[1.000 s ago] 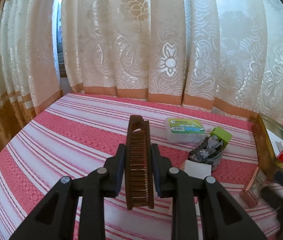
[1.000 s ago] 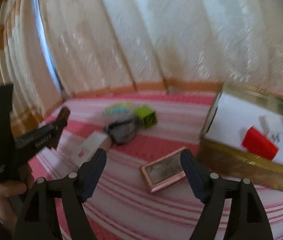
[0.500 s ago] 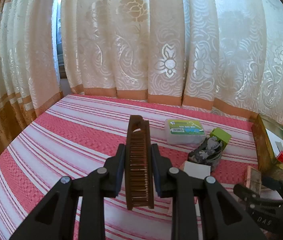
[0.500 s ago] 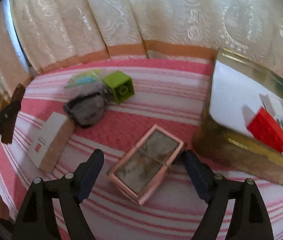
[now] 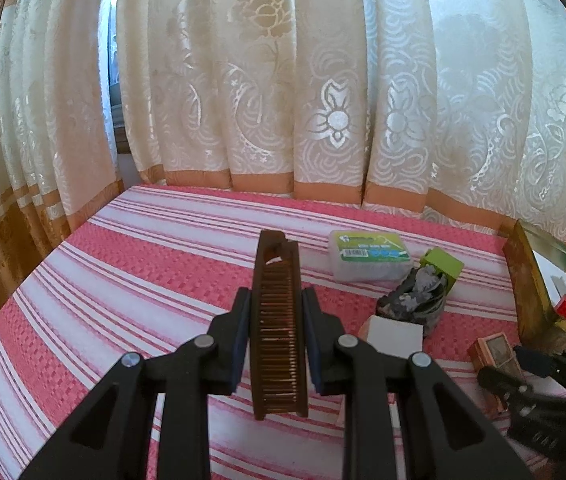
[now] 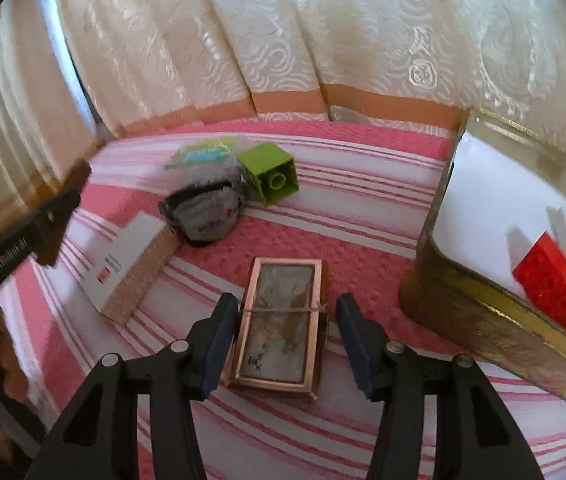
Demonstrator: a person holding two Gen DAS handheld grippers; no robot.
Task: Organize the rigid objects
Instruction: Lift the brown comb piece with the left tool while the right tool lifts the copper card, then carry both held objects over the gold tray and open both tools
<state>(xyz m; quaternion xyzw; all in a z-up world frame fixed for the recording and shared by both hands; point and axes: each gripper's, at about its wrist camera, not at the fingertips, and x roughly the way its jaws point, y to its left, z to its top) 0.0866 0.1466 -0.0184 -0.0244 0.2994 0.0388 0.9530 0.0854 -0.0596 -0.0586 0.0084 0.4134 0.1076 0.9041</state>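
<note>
A: Right wrist view shows the right tool [image 6: 286,338] straddling the small copper-rimmed box [image 6: 281,326], which lies on the striped cloth [image 6: 363,208] just left of the gold tin [image 6: 479,304]. Its jaws are closing, the box between them, pads not yet pressing.

B: How should the grab go?

A: I'd say keep the pads square on the two long sides, near the middle band, and close evenly so the box doesn't twist.

B: And the left tool [image 5: 275,342]?

A: Clamped on a brown comb [image 5: 279,336], held on edge above the cloth, well left of the tin.

B: What's in the tin?

A: A white lining, with a red brick [image 6: 553,284] and a white piece behind it. A blue thing shows at the edge, too cut off to name.

B: Outside the tin?

A: Left of the tin, a green block [image 6: 273,178], a grey pouch [image 6: 203,216] and a white carton [image 6: 131,264].
</note>
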